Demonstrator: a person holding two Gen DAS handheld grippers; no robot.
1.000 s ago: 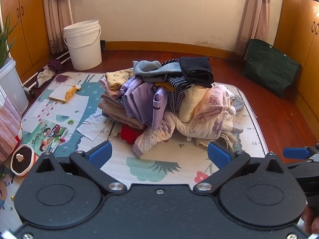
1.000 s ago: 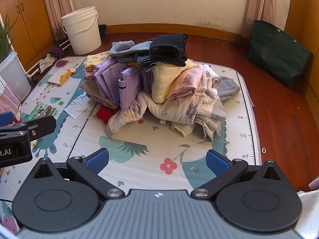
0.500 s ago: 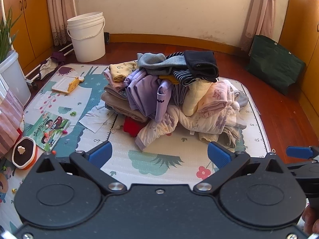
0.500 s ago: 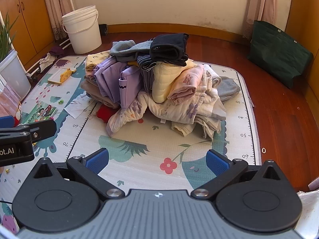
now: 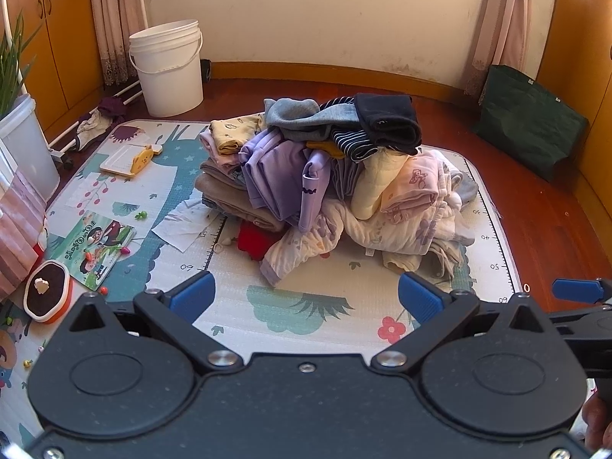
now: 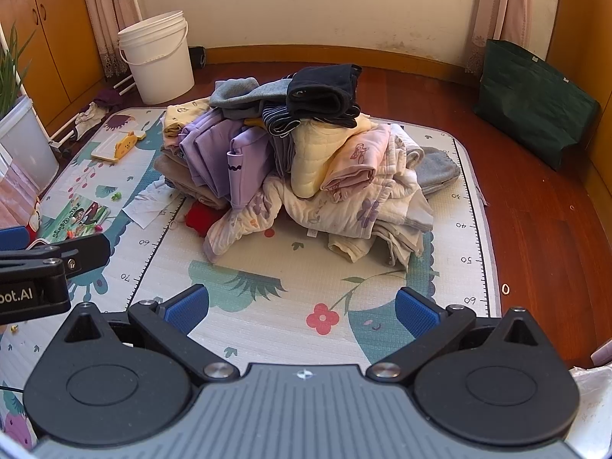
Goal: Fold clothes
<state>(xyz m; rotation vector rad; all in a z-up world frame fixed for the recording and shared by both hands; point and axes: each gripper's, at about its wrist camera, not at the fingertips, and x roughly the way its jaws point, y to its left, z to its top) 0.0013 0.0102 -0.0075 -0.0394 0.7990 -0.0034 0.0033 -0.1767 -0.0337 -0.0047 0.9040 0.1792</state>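
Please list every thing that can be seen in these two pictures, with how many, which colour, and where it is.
clothes pile: one heap, many garments, purple, cream, pink, grey, dark navy on top; middle of the mat.
play mat: one, pale with green and flower prints; on the wooden floor.
bucket: one, white; far left, by the wall.
green bag: one, dark green; far right, against the cabinet.
picture book: one, green cover; left on the mat.
round box: one, orange and white, dark top; near left.
left gripper: one, black with blue pads, open, empty.
right gripper: one, the same, open, empty.
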